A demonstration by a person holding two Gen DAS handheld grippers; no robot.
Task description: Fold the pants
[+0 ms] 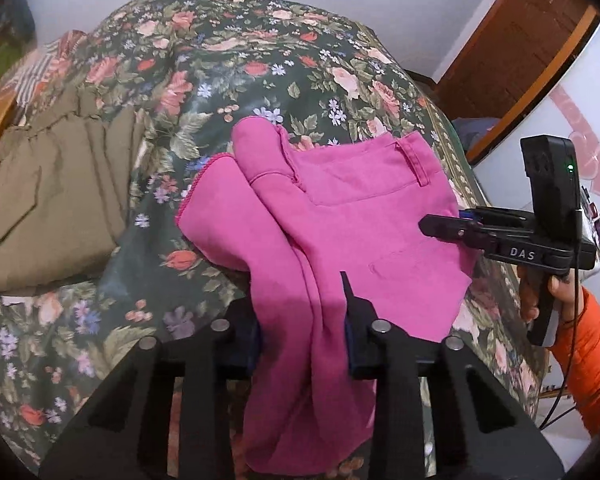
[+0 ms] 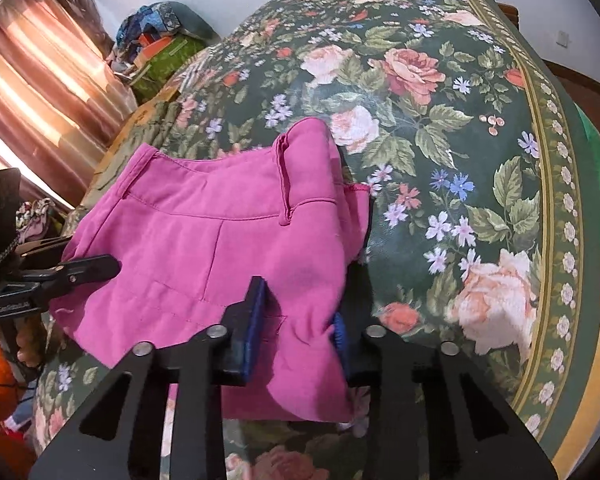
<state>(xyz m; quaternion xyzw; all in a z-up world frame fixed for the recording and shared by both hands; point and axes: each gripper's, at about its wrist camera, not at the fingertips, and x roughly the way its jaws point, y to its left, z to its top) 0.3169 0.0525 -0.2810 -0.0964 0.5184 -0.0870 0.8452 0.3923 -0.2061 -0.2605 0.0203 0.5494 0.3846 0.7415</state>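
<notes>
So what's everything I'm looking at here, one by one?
pink pants: one, pink, bunched on the bed, waistband away from the cameras
floral bedspread: one, dark green with pink roses, covering the bed
olive garment: one, olive-brown, on the bed left of the pants
curtain: one, pinkish-brown, at the left
clutter pile: several items, mixed colours, beyond the bed
orange sleeve: one, orange, at the right edge
left hand-held gripper: one, black, shut on the pants' bunched legs
right hand-held gripper: one, black with blue pads, shut on the pants near the waist
</notes>
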